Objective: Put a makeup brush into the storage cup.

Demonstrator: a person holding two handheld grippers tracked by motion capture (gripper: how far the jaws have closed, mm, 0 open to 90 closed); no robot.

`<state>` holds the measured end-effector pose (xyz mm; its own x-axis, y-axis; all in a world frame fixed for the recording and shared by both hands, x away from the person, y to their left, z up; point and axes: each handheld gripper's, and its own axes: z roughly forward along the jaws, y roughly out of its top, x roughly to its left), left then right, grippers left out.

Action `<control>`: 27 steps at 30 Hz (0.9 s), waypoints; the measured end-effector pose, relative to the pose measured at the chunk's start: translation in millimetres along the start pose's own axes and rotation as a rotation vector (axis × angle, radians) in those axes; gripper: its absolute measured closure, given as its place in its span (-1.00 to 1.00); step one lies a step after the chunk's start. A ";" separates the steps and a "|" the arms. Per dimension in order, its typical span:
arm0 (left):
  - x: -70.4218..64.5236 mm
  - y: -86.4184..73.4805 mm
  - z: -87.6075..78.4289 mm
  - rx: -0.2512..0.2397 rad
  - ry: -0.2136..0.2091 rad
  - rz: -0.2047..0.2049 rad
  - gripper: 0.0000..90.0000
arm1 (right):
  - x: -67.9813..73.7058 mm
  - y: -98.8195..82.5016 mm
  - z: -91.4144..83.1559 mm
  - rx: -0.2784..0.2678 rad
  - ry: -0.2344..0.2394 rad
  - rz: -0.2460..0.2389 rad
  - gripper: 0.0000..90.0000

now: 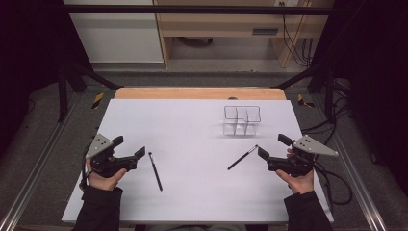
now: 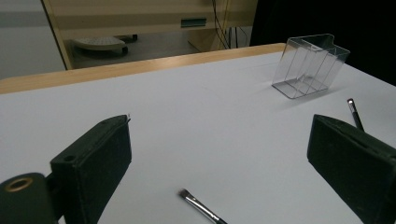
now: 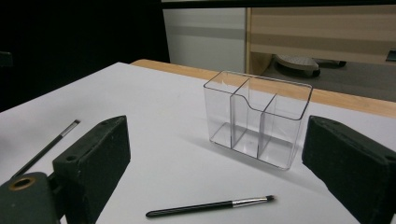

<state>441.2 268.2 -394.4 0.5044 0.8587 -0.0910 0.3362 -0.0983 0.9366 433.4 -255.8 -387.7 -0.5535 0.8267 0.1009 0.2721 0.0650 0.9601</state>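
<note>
light: dim room, bright sheet | shadows: soft | focus: slightly soft, near jaws blurred

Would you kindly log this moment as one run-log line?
left hand-held gripper: open, empty | right hand-held gripper: open, empty | left brush, right brush: on table | organizer: empty

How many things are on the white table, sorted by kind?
Makeup brushes: 2, one by the left gripper, one by the right gripper
Clear three-compartment organiser: 1
Total: 3
</note>
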 end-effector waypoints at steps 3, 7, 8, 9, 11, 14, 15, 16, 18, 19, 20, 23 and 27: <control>-0.7 -1.1 1.2 0.007 0.001 0.003 -0.86 | 0.1 0.0 0.3 0.000 -0.002 0.004 -0.82; -2.7 -4.2 3.3 0.020 0.001 0.005 -0.87 | 0.6 -0.5 0.0 0.001 -0.002 0.005 -0.82; -3.2 -5.2 3.8 0.023 0.001 0.005 -0.87 | 0.6 -0.5 0.0 0.001 -0.002 0.005 -0.82; -3.7 -6.1 4.3 0.028 -0.001 0.006 -0.86 | 0.9 -0.6 0.4 0.001 -0.001 0.006 -0.82; -5.0 -7.8 6.3 0.039 -0.002 0.012 -0.86 | 0.9 -0.9 1.3 0.004 -0.003 0.004 -0.82; -8.4 -11.4 11.7 0.066 -0.005 0.019 -0.86 | 2.1 -1.7 2.0 0.010 -0.004 0.001 -0.82; -8.4 -11.4 11.7 0.066 -0.005 0.019 -0.86 | 2.1 -1.7 2.0 0.010 -0.004 0.001 -0.82; -10.6 -14.2 15.0 0.084 -0.002 0.022 -0.86 | 2.7 -2.0 2.2 0.011 -0.003 0.001 -0.82; -11.6 -15.9 16.7 0.093 -0.003 0.023 -0.85 | 2.9 -2.2 2.8 0.014 -0.002 0.005 -0.82; -13.6 -18.9 20.5 0.115 -0.003 0.030 -0.85 | 2.9 -2.4 2.9 0.018 -0.001 -0.001 -0.82; -13.6 -18.9 20.5 0.115 -0.003 0.030 -0.85 | 3.4 -2.5 3.1 0.018 -0.001 0.002 -0.82; -17.0 -23.2 24.8 0.137 0.001 0.032 -0.81 | 3.9 -2.7 3.3 0.018 0.002 0.003 -0.82; -19.8 -27.5 30.7 0.184 0.017 0.044 -0.79 | 4.8 -3.6 4.9 0.025 0.004 0.003 -0.82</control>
<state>446.4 238.5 -428.8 0.5091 0.8596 -0.0445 0.4550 -0.2249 0.8616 433.6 -249.3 -392.0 -0.5554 0.8249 0.1050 0.2938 0.0765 0.9528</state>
